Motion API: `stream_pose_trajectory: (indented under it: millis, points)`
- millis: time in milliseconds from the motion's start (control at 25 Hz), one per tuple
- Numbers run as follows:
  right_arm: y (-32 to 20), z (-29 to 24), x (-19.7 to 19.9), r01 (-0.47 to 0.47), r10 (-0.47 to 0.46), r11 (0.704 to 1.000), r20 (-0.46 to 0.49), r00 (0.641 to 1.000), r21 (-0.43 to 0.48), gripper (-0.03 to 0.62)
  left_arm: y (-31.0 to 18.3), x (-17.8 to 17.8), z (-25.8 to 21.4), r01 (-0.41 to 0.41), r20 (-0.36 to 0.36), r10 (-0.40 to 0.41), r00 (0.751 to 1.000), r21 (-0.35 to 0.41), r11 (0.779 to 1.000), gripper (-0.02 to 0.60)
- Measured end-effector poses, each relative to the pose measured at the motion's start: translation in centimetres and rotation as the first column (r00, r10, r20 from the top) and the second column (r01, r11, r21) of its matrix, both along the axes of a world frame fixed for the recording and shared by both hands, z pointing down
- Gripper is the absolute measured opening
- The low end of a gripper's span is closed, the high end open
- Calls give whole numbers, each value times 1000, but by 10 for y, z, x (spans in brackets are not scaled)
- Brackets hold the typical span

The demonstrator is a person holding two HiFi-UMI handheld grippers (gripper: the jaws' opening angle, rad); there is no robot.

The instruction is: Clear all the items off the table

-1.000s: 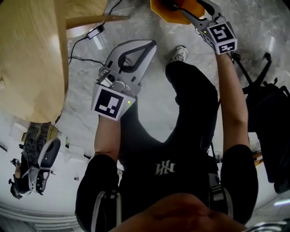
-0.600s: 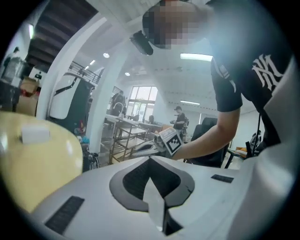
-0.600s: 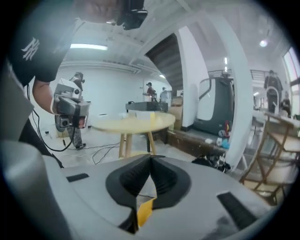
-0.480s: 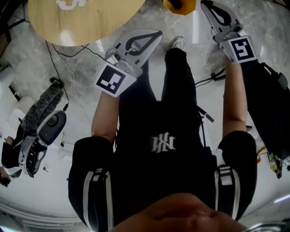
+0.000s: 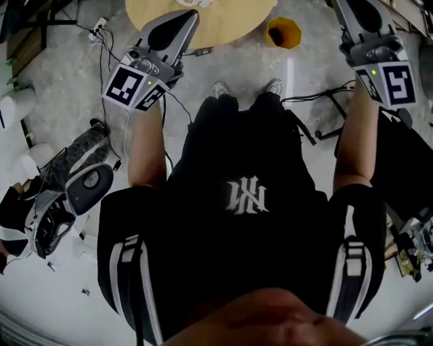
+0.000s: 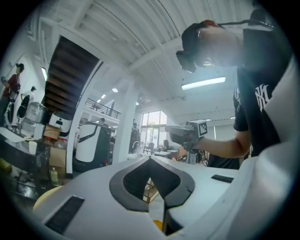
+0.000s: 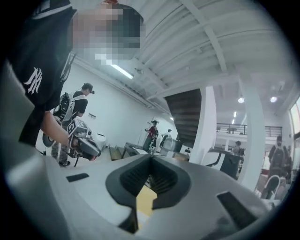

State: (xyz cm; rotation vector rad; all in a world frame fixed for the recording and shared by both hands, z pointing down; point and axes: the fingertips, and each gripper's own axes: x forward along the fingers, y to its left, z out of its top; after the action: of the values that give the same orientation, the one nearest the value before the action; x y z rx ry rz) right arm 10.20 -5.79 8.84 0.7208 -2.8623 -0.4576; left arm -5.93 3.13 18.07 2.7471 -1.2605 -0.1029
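1. Two grippers, both held up and pointing level. Left gripper (image 6: 150,159): jaws closed tip to tip, nothing between them. Right gripper (image 7: 151,158): same deal, jaws together and empty.
2. Two marker cubes, one per gripper: left cube (image 5: 132,88) and right cube (image 5: 394,84).
3. One round wooden table (image 5: 223,23) at the top of the head view, out past the person's feet. The left gripper overlaps its near edge in that view, and the right one is well off to the side.
4. One white thing (image 5: 196,3) on the table, cut off by the top of the frame, so I can't tell what it is.
5. One orange bin (image 5: 283,32) on the floor just beside the table.
6. Two shoes, left shoe (image 5: 220,89) and right shoe (image 5: 273,86), side by side near the table's edge.
7. One dark bag (image 5: 74,189) lying on the floor off to the person's left, with cables (image 5: 101,40) trailing nearby.
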Motion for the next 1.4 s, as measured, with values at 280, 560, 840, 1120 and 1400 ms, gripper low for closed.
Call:
stream_pose_trajectory:
  millis: [280, 560, 840, 1120, 1400]
  points:
    - [39, -45, -73, 134, -134, 991, 95, 986, 4, 3, 23, -69, -9, 132, -27, -132, 991, 5, 991, 12]
    - [38, -27, -105, 255, -244, 966, 160, 957, -52, 3, 25, -70, -12, 187, -38, -188, 982, -17, 982, 12]
    - [36, -112, -118, 434, -414, 901, 346, 842, 22, 3, 8, -72, -27, 247, 34, -246, 969, -16, 969, 12]
    - [11, -154, -156, 468, -467, 878, 380, 798, 98, 3, -15, -72, -23, 220, 52, -219, 974, -17, 975, 12]
    - [0, -166, -209, 457, -487, 873, 336, 806, 169, 3, -58, -103, -17, 145, -18, -145, 989, 10, 989, 12]
